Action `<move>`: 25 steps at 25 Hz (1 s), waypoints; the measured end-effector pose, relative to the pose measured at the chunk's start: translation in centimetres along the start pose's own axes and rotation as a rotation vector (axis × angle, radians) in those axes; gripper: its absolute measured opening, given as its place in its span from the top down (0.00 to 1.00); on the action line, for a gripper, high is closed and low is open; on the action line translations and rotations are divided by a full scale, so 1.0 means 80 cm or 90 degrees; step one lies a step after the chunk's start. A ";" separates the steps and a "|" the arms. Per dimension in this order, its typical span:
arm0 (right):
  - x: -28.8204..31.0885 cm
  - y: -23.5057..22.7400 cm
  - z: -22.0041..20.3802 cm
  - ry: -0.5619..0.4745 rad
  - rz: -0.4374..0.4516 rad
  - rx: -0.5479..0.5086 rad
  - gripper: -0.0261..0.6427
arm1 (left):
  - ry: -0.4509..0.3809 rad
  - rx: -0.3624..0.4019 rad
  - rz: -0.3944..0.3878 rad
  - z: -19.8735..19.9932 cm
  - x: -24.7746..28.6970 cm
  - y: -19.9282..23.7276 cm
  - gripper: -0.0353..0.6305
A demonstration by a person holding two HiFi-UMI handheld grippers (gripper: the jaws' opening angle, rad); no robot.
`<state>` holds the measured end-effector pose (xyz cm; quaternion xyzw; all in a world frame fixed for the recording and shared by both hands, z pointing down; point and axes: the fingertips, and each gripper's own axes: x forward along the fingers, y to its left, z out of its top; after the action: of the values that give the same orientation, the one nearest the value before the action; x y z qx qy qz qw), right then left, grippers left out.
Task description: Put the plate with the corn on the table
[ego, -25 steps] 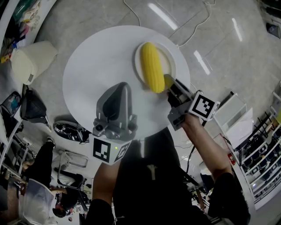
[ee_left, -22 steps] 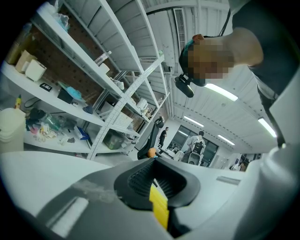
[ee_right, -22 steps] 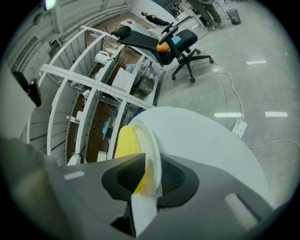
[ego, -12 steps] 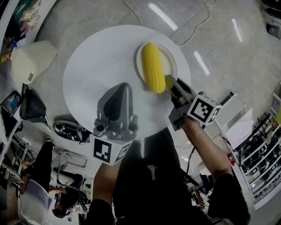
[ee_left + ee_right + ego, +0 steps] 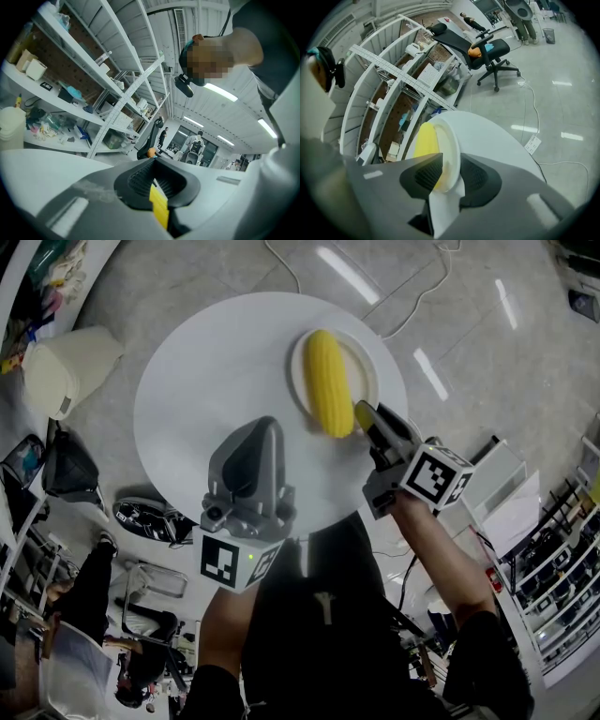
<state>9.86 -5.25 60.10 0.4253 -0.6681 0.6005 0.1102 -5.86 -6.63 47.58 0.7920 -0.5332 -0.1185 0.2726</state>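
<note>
My right hand-held gripper (image 5: 364, 413), jaws just opened, sits released around the five-o'clock rim of the round white plate (image 5: 364, 371); my left hand-held gripper (image 5: 265, 421) is clenched, empty.

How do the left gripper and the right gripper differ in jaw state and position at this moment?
The left gripper has its jaws together with nothing between them; the right gripper has its jaws apart, having just been opening, with the rim of the plate between them. The left gripper sits over bare table, clear of the plate; the right gripper is at the plate's near edge, beside the corn. Both are above the same table.
</note>
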 end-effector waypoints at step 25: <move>-0.017 -0.016 0.011 -0.023 -0.023 -0.002 0.78 | 0.002 0.002 -0.004 -0.003 0.001 -0.003 0.94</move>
<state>11.88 -5.37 59.87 0.4481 -0.6634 0.5892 0.1096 -5.57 -6.54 47.64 0.7941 -0.5307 -0.1174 0.2719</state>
